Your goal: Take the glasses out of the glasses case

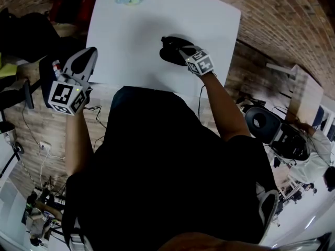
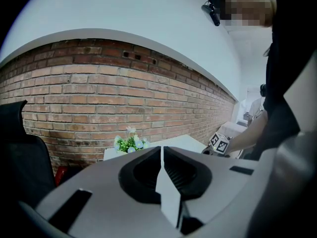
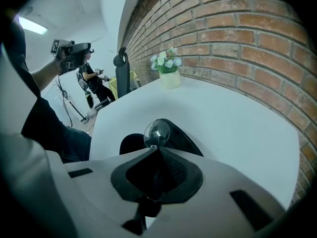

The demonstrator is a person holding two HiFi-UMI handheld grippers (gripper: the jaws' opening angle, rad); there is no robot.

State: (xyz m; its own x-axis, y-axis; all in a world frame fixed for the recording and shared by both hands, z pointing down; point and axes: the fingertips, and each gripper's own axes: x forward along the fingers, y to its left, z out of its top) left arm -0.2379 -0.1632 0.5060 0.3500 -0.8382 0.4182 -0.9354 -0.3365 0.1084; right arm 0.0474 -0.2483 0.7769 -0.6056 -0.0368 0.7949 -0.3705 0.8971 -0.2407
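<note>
Your right tongs point(image 3: 157, 151) are pinched narrow on the glasses point(image 3: 157, 132). The ribbed dark pads close on a thin dark piece of the frame, and one round clear lens stands just past the tips, catching a small glint of light. Right behind and under that lens lies the glasses case point(image 3: 184, 137), a smooth black rounded shell resting on the tabletop point(image 3: 233, 118). From the head view, the same tongs point(image 1: 183, 50) reach down onto the case point(image 1: 168, 51), which sits toward the near right part of the white, matte tabletop point(image 1: 131, 30); the glasses themselves are too small to make out there.

Your left tongs point(image 2: 162, 148) are fully closed, the two pale jaws meeting along a straight seam with nothing between them. In the head view they point(image 1: 88, 55) hang in the air off the tabletop's left edge, well apart from the case.

Far beyond both tips, a small pot of white and pale blue flowers point(image 3: 167, 67) stands at the tabletop's far edge, against the rough red brick wall point(image 2: 99, 93).
</note>
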